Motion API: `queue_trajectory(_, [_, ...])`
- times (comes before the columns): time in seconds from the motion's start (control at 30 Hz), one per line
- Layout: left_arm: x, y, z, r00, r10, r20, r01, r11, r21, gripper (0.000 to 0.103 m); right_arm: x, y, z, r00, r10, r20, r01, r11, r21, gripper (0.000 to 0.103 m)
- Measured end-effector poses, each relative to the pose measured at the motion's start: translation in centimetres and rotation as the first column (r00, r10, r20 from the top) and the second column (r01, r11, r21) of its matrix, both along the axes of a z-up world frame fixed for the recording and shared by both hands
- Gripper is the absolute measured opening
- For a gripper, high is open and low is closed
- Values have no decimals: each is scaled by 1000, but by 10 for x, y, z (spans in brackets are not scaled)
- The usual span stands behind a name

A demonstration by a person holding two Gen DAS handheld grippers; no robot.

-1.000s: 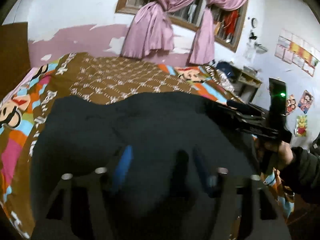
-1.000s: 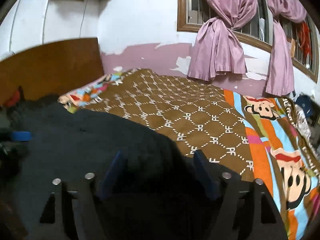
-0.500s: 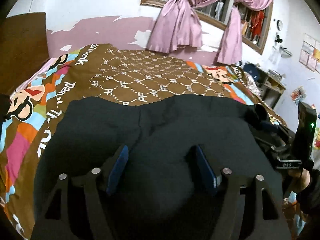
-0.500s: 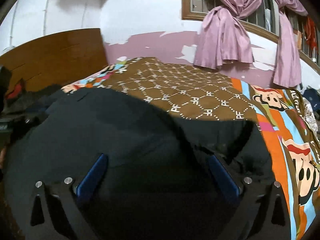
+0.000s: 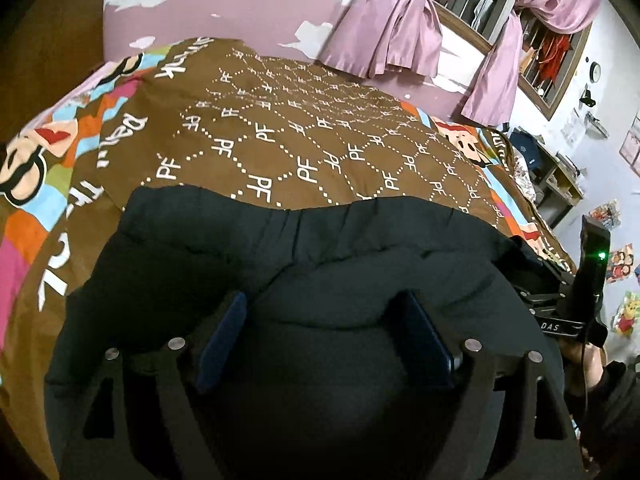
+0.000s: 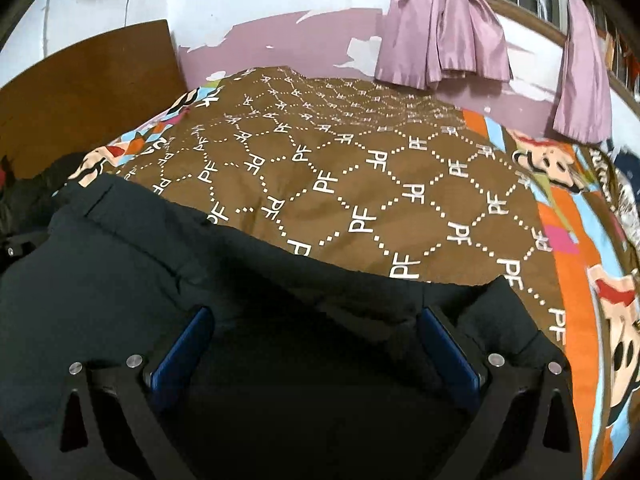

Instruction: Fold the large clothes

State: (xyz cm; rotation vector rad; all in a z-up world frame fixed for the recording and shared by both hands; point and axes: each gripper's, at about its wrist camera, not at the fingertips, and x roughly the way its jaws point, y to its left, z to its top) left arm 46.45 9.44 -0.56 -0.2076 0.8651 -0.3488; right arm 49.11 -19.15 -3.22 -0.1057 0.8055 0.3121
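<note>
The black garment (image 5: 320, 280) lies across the near half of the bed, its far edge running straight across the brown bedspread (image 5: 304, 136); beyond that edge the bedspread is bare to the wall. The left gripper (image 5: 324, 328) and right gripper (image 6: 316, 340) both stand wide open above the cloth, gripping nothing. A wooden headboard (image 6: 88, 88) borders the left, 2 pink curtains (image 5: 400, 24) hang behind.

The right gripper (image 6: 314, 344) hangs over a black jacket (image 6: 132, 264) spread on a brown bedspread (image 6: 360, 184), its blue fingers (image 6: 182, 350) set wide apart with dark cloth between them, perhaps touching. Pink curtains (image 6: 444, 36) hang behind; a wooden headboard (image 6: 84, 96) stands left.
</note>
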Motion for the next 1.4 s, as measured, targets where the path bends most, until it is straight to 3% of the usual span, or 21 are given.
queue_trajectory(0.27, [-3, -2, -3, 1000, 14, 2, -14, 1000, -18, 78, 6, -7, -10, 997, 6, -76, 0, 997, 72, 103])
queue_trajectory(0.5, [-4, 0, -6, 1000, 11, 10, -11, 1000, -23, 78, 1, -12, -11, 999, 8, -51, -2, 993, 114, 103])
queue_trajectory(1.1, [-1, 2, -16, 1000, 17, 3, -17, 998, -58, 79, 12, -11, -16, 994, 22, -105, -8, 991, 134, 103])
queue_trajectory(1.23, [-7, 5, -15, 999, 14, 30, -12, 997, -79, 78, 7, -13, -14, 996, 22, -84, -10, 990, 141, 103])
queue_trajectory(1.4, [-25, 9, -11, 993, 9, 116, 5, 993, -118, 78, -21, -18, -3, 999, 30, 34, -35, 983, 178, 103])
